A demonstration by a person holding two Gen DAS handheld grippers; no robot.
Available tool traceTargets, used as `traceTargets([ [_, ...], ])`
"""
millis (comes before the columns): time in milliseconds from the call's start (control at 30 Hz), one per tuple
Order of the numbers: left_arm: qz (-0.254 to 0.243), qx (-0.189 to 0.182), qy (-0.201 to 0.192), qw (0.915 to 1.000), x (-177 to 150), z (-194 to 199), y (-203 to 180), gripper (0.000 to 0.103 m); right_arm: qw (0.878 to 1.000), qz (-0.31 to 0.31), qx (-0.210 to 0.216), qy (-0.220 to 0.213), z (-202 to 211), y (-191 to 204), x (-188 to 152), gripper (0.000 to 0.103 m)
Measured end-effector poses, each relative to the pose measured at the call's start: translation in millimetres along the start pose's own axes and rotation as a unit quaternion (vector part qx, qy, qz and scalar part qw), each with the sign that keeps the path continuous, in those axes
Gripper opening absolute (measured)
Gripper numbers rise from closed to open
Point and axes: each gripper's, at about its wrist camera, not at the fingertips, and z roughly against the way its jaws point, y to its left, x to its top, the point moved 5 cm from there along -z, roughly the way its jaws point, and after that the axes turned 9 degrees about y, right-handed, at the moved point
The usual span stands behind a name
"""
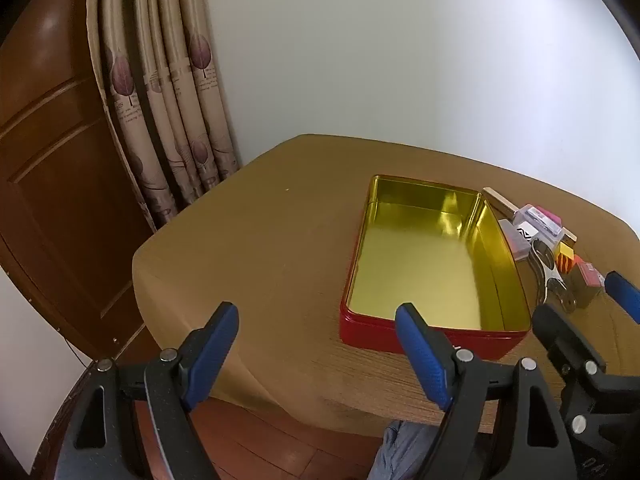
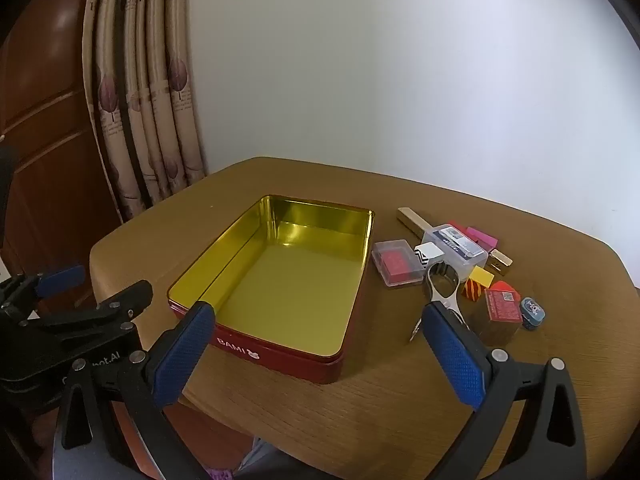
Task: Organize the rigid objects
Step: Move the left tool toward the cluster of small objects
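A red tin [image 1: 420, 336] [image 2: 280, 356] with a gold inside lies open and empty on the brown table [image 2: 400, 392]. Right of it lies a cluster of small rigid objects: a clear case with a red block [image 2: 397, 267], a clear plastic box [image 2: 460, 250], a metal nail clipper [image 2: 442, 286] [image 1: 550, 276], a yellow striped cube [image 2: 477, 283], a red box [image 2: 502, 305], a wooden stick [image 2: 412, 218]. My left gripper [image 1: 320, 354] is open at the tin's near left corner. My right gripper [image 2: 324, 358] is open before the tin, holding nothing.
A patterned curtain [image 1: 160, 92] and a wooden door [image 1: 48, 184] stand left of the table. A white wall [image 2: 400, 80] is behind. The table's near edge [image 1: 280, 404] drops to a wooden floor. A small blue object [image 2: 533, 313] lies at the cluster's right end.
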Motion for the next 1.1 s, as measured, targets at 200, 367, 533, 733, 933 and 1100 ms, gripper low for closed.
traceTargets([
  [200, -0.002, -0.002, 0.014, 0.9999, -6, -7, -6, 0.083, 1.000, -0.001, 0.001, 0.006, -1, 2, 2, 0.102],
  [367, 0.000, 0.001, 0.015, 0.9999, -11, -12, -14, 0.083, 1.000, -0.010, 0.000, 0.002, 2, -9, 3, 0.102],
  [533, 0.004, -0.008, 0.021, 0.9998, -6, -5, 5, 0.083, 1.000, -0.023, -0.006, -0.005, 7, -20, 2, 0.102],
  [733, -0.010, -0.004, 0.024, 0.9997, -8, -4, 1, 0.083, 0.998, -0.050, -0.026, -0.002, 14, -52, -1, 0.103],
  [933, -0.020, -0.002, 0.022, 0.9996, -8, -3, -4, 0.083, 0.995, -0.086, -0.052, 0.006, 19, -93, -8, 0.103],
  [1100, -0.020, -0.002, 0.024, 0.9995, -8, -4, -7, 0.083, 0.991, -0.104, -0.084, 0.019, 18, -123, -15, 0.103],
])
